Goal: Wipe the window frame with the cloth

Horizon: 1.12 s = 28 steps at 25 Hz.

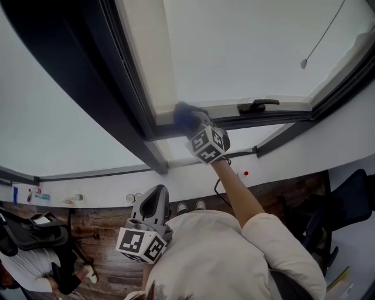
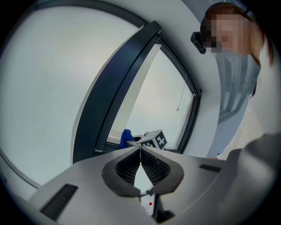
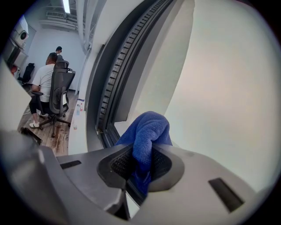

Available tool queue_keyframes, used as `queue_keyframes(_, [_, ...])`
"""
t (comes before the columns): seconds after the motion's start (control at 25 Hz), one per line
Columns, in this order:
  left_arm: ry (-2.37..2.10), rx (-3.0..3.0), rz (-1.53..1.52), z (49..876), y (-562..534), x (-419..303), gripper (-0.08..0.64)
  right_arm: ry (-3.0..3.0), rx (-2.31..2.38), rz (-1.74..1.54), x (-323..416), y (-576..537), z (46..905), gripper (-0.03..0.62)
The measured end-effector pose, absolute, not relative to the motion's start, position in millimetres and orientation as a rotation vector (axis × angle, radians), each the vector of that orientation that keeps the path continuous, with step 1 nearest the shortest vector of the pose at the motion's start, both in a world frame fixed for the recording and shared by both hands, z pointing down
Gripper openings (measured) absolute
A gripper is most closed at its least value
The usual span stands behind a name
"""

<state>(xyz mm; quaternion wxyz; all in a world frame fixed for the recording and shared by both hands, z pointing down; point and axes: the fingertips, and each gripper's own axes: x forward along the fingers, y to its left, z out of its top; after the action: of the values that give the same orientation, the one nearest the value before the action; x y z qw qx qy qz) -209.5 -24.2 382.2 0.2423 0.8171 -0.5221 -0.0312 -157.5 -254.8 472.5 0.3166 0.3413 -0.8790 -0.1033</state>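
**Open-plan office behind tall windows**

A person in a white shirt (image 3: 44,81) sits in a black mesh swivel chair (image 3: 59,94) at the upper left of the right gripper view, under a long ceiling strip light (image 3: 66,5). In the head view, another black swivel chair (image 1: 35,231) stands at lower left on the brown wood-plank floor (image 1: 105,263). A dark metal window frame (image 1: 137,99) spans the upper half above a long white sill (image 1: 105,193).

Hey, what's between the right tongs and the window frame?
The blue cloth, clamped in the right tongs, sits between them and the window frame; the right gripper view shows it.
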Motion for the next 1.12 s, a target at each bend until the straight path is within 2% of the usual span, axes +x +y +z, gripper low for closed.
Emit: queue_keyframes(1.12, [-1.397,2.234,-0.090,382.8,-28.9,-199.1,0.011,-2.284,1.066,-0.150,-96.0,-275.9,470.3,0.048])
